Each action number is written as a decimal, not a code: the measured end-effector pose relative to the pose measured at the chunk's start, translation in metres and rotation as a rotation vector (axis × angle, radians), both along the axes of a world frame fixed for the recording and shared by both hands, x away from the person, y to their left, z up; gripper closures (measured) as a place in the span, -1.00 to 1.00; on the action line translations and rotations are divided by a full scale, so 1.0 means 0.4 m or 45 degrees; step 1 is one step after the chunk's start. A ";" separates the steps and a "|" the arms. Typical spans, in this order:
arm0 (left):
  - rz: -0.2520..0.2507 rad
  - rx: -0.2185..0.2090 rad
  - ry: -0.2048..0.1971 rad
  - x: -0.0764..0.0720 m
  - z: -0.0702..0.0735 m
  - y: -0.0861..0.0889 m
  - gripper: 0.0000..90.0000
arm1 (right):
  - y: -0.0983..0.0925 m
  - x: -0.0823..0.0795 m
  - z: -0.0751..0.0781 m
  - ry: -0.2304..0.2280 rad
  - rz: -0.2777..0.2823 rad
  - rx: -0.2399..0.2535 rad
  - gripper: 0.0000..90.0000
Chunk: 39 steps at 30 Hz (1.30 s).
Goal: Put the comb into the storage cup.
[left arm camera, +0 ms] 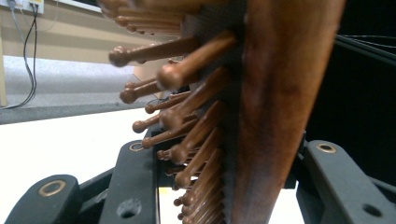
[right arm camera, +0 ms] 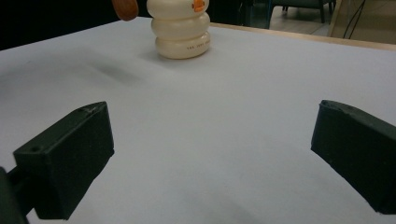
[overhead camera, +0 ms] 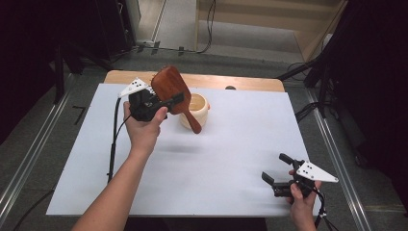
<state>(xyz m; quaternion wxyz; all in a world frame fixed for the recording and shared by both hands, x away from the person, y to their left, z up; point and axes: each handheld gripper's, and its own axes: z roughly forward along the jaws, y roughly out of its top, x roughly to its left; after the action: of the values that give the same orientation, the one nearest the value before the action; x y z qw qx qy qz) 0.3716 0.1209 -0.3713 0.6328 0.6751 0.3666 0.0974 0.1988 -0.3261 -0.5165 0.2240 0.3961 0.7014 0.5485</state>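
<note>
Upper centre of the high view: the left gripper (overhead camera: 166,103), jaws clamped on a reddish-brown wooden paddle hairbrush (overhead camera: 169,86), holds it above the white table sheet (overhead camera: 231,144), beside a cream ribbed ceramic holder (overhead camera: 198,111). Lower right: the right gripper (overhead camera: 274,175) rests, jaws apart.

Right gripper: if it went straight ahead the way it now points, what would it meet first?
Probably the cream ribbed cup. The right gripper, jaws wide apart, looks along bare white table toward it; nothing lies between, though the cup sits slightly left of centre.
</note>
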 end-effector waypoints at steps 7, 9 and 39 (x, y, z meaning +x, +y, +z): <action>0.010 -0.013 0.004 0.016 0.000 0.002 0.24 | 0.000 0.000 0.000 0.001 0.000 0.002 -1.00; 0.015 -0.011 -0.001 0.020 0.003 0.002 0.24 | 0.000 0.000 0.000 0.001 0.000 0.001 -1.00; 0.092 -0.039 -0.001 0.125 0.034 0.003 0.23 | -0.002 0.001 -0.001 0.001 0.002 0.012 -1.00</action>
<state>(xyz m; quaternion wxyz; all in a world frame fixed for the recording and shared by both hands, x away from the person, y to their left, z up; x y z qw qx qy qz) 0.4217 0.1220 -0.3578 0.6393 0.6515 0.3921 0.1148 0.1991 -0.3271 -0.5167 0.2212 0.3969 0.6993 0.5519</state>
